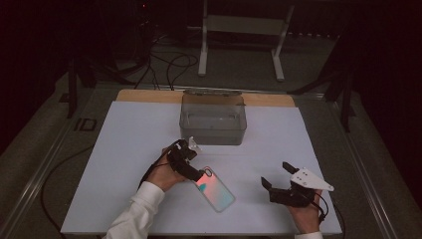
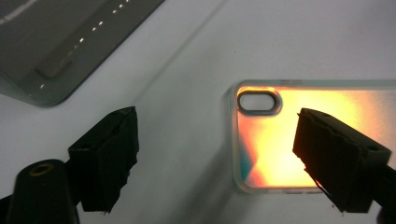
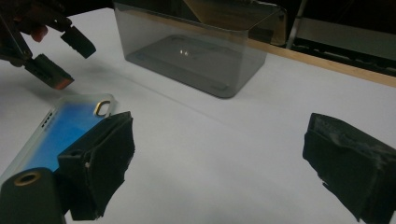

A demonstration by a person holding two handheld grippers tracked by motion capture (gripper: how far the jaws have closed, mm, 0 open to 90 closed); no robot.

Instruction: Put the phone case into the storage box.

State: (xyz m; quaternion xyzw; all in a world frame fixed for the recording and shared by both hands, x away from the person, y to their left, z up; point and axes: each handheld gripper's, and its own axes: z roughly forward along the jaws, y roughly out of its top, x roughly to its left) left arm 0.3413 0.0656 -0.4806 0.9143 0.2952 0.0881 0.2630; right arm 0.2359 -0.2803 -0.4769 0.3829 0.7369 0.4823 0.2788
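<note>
An iridescent phone case lies flat on the white table sheet, its camera cut-out toward the left hand. My left gripper hovers at that end, open. In the left gripper view the case glows orange, and one jaw of the left gripper hangs over it while the other is over bare sheet. To the right of the case my right gripper stands open with nothing in it. The right gripper view has the case looking blue beside the jaws of the right gripper, with the left gripper beyond it.
A clear, smoky plastic bin stands at the back middle of the sheet, seen too as the bin and the bin. A wooden table edge runs behind it. Cables and a metal stand are on the floor beyond.
</note>
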